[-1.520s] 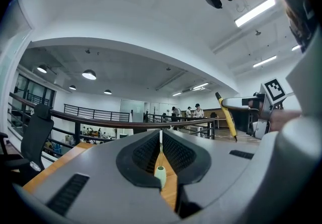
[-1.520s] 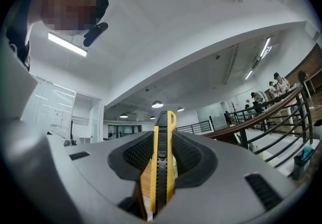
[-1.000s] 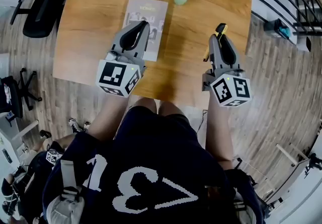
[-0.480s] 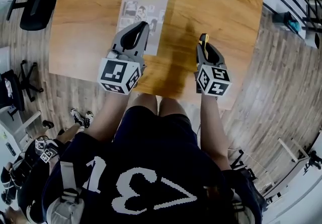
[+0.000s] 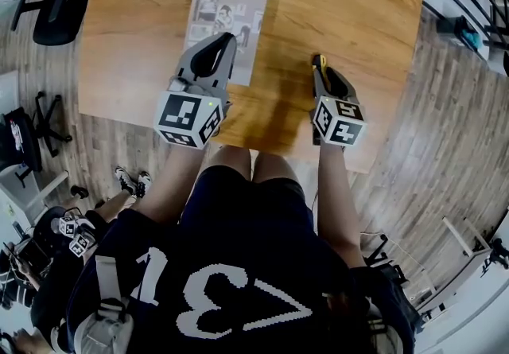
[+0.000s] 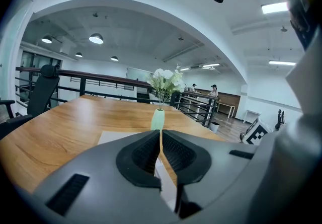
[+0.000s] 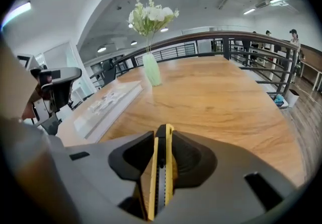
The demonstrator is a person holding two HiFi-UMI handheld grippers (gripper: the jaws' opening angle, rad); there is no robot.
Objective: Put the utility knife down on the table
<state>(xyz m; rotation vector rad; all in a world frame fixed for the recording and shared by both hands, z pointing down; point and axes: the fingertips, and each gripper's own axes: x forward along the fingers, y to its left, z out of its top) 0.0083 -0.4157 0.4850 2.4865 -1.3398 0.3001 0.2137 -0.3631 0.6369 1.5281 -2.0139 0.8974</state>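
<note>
We see the knife on edge between the jaws of the right gripper, which are opening though the pads touch its sides. Its yellow tip pokes just past the jaw tips, above the table. Our left gripper is closed and empty, over the booklet.

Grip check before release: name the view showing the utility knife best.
Right gripper view: the utility knife stands edge-on between the right gripper's opening jaws. Head view shows only its yellow tip; left gripper view, nothing.
</note>
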